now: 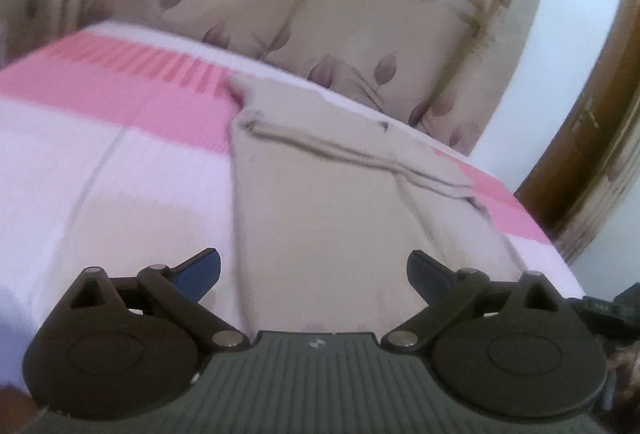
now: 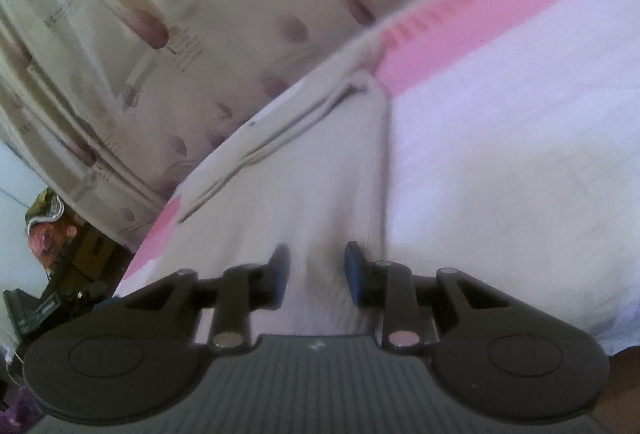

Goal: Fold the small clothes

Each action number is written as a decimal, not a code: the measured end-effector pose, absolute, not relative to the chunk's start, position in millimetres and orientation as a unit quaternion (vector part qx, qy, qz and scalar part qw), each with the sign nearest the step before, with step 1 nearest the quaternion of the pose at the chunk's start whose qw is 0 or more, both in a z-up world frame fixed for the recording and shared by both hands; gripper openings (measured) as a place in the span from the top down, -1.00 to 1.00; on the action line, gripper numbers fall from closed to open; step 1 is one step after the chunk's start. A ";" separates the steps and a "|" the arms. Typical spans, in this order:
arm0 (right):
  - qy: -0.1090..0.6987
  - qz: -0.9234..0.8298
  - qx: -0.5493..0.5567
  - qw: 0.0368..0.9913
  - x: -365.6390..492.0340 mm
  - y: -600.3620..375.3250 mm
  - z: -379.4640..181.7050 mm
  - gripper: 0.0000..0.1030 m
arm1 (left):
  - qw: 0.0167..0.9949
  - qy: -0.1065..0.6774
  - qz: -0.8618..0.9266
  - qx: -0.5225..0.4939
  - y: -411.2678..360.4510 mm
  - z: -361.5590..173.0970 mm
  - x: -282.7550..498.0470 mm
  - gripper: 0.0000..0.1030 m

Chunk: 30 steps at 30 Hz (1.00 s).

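A small beige garment [image 1: 320, 194] lies flat on the pink and white bedsheet [image 1: 120, 162], with a folded band across its far part. My left gripper [image 1: 314, 274] is wide open just above the garment's near end, with nothing between its blue pads. In the right wrist view the same garment [image 2: 304, 174] runs away from me. My right gripper [image 2: 316, 270] is partly open with its blue pads [image 2: 354, 270] either side of a raised ridge of the cloth at the near edge; the pads do not pinch it.
A beige curtain with leaf prints [image 1: 360, 14] hangs behind the bed. A wooden frame [image 1: 580, 154] stands at the right. Bags and clutter [image 2: 52, 234] sit on the floor to the left of the bed's edge.
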State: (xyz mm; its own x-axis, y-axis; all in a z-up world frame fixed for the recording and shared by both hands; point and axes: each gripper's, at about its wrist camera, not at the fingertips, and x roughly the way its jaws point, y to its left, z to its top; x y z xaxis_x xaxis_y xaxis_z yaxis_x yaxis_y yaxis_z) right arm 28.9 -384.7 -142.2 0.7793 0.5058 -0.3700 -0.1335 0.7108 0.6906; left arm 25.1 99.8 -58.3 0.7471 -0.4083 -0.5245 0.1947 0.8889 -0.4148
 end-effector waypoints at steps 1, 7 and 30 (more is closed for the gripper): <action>0.280 0.189 0.335 0.880 28.4 -382.4 -142.0 0.44 | 0.915 0.319 -0.165 -0.181 103.8 -61.6 20.5 -0.88; 0.277 0.200 0.347 0.874 28.6 -384.6 -145.7 0.44 | 0.898 0.345 -0.168 -0.218 109.4 -78.6 9.7 -0.79; 0.274 0.194 0.368 0.867 29.4 -383.5 -147.6 0.89 | 0.901 0.329 -0.170 -0.225 86.0 -76.3 18.2 0.83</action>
